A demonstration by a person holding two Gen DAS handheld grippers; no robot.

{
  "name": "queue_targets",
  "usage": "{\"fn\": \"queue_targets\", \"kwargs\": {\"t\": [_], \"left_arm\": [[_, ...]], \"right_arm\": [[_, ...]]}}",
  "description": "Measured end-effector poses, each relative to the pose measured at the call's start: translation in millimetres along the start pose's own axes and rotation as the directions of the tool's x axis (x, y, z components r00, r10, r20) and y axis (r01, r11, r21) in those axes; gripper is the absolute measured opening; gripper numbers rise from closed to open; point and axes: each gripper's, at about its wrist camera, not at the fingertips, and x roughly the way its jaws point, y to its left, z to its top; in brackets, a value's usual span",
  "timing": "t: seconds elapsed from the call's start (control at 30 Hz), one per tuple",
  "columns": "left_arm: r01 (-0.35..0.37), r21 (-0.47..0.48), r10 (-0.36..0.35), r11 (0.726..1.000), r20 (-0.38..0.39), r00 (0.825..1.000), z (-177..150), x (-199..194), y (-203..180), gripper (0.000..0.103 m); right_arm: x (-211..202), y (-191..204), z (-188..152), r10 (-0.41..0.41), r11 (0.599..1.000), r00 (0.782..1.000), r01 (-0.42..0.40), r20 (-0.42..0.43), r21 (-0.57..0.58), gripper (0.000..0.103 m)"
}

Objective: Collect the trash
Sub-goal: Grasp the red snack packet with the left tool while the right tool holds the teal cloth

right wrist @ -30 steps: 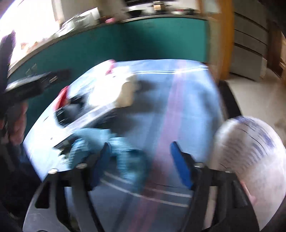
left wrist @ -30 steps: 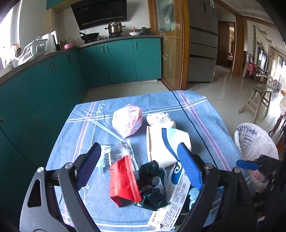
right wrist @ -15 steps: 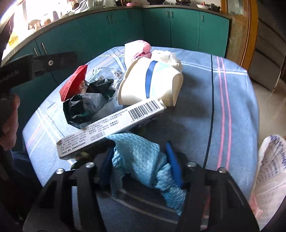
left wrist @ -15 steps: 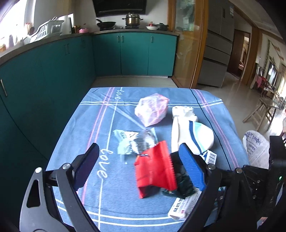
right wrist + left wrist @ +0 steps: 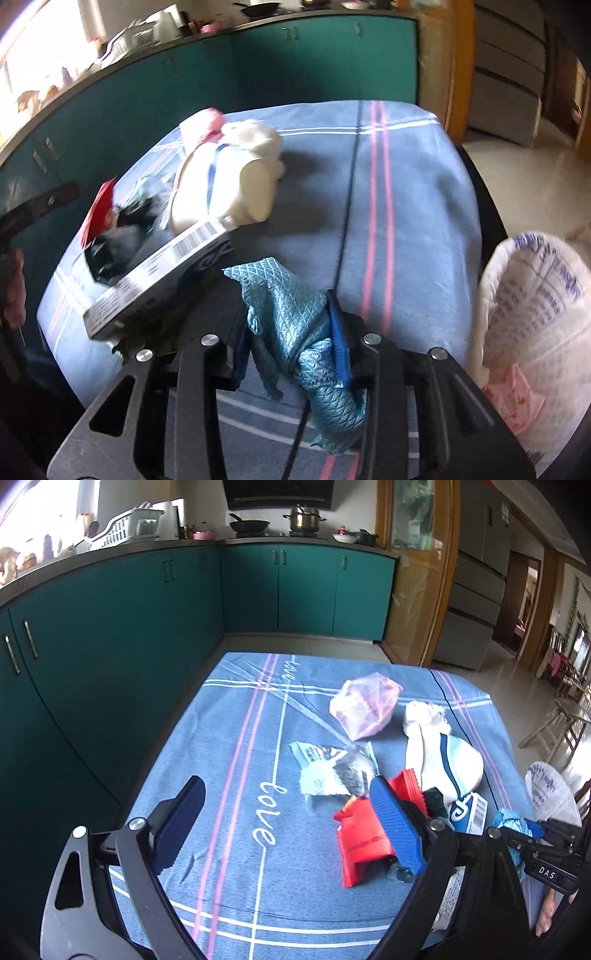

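Left gripper (image 5: 288, 827) hung wide open and empty over the blue tablecloth (image 5: 229, 760), its right finger just beside the red wrapper (image 5: 364, 840). Right gripper (image 5: 291, 345) was clamped on a crumpled teal cloth (image 5: 295, 332) near the table's front edge. White plastic bag (image 5: 532, 317) stood open right of the table, pink wrapper (image 5: 513, 395) inside.

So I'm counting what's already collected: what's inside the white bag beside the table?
In the right wrist view, the white bag shows one pale pink wrapper through its thin wall, low down. Anything deeper is hidden by the printed plastic.
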Motion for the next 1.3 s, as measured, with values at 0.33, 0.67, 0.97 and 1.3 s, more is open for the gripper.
{"fn": "queue_targets", "kwargs": {"t": [0.33, 0.67, 0.97, 1.3], "left_arm": [[0.069, -0.010, -0.069, 0.998, 0.007, 0.998, 0, -2, -6, 0.090], [0.229, 0.055, -0.221, 0.972, -0.125, 0.967, -13, 20, -51, 0.091], [0.236, 0.030, -0.227, 0.971, -0.187, 0.956, -20, 32, -43, 0.058], [0.233, 0.052, -0.219, 0.971, -0.189, 0.957, -21, 32, -41, 0.061]], "right_arm": [[-1, 2, 0, -0.011, 1.000, 1.000, 0.011, 0.008, 0.003, 0.055], [3, 7, -2, -0.035, 0.999, 0.999, 0.035, 0.002, -0.023, 0.071], [9, 8, -2, -0.053, 0.998, 0.999, 0.053, -0.010, -0.027, 0.072], [13, 10, -2, -0.075, 0.996, 0.997, 0.074, -0.013, -0.040, 0.072]]}}
